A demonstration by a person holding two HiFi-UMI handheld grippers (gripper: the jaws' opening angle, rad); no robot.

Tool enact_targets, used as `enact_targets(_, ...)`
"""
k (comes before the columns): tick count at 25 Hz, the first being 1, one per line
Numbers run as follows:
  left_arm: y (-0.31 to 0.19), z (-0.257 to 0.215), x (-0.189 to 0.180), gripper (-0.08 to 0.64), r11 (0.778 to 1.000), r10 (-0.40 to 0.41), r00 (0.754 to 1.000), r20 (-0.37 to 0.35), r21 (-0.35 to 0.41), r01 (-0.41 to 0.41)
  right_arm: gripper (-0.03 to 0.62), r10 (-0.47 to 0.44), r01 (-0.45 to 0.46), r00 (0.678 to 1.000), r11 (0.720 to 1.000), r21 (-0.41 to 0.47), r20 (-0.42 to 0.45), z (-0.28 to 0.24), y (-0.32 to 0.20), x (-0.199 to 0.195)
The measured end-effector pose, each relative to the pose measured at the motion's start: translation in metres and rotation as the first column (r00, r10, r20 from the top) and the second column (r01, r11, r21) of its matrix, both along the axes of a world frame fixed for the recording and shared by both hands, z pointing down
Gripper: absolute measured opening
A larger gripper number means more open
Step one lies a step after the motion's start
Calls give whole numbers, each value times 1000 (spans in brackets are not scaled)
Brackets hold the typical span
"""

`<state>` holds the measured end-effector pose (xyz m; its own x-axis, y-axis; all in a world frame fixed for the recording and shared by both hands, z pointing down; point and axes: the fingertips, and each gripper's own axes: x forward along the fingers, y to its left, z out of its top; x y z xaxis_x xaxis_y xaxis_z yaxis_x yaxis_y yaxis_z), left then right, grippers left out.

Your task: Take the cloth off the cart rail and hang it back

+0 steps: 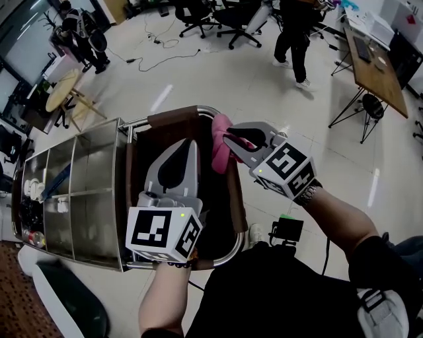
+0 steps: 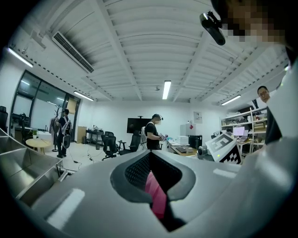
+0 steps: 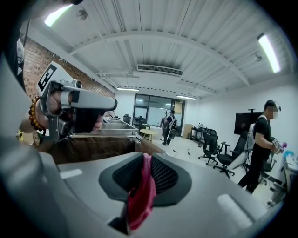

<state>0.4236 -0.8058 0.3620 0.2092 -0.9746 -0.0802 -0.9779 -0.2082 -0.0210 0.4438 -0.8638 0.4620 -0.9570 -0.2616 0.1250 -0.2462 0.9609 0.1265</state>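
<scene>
A pink cloth (image 1: 221, 129) hangs bunched over the right side of the cart rail (image 1: 236, 247), which is wrapped in brown fabric (image 1: 173, 120). My right gripper (image 1: 231, 140) reaches in from the right and is shut on the cloth. In the right gripper view the pink cloth (image 3: 142, 200) is pinched between the jaws of my right gripper (image 3: 145, 160) and droops toward the camera. My left gripper (image 1: 190, 144) is level over the brown fabric, left of the cloth, jaws together. A pink strip (image 2: 156, 195) shows through the slit of my left gripper (image 2: 151, 160).
The steel cart (image 1: 86, 191) with shelves and small items stands at the left. A person (image 1: 294, 33) walks at the back near office chairs (image 1: 218, 16). A wooden desk (image 1: 377, 66) is at the right, a round table (image 1: 63, 89) at the far left, a black device (image 1: 285, 230) on the floor.
</scene>
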Motion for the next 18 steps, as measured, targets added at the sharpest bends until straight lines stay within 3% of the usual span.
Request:
enact_targets(4, 5, 0, -1, 0, 1000, 12, 1000, -7, 0, -12, 126, 5, -5, 1000, 1000, -15, -1, 0, 7, -2)
enact_targets(18, 57, -23, 8, 0, 994, 104, 995, -1, 38, -104, 101, 84, -84, 993, 996, 0, 81, -53, 63, 14)
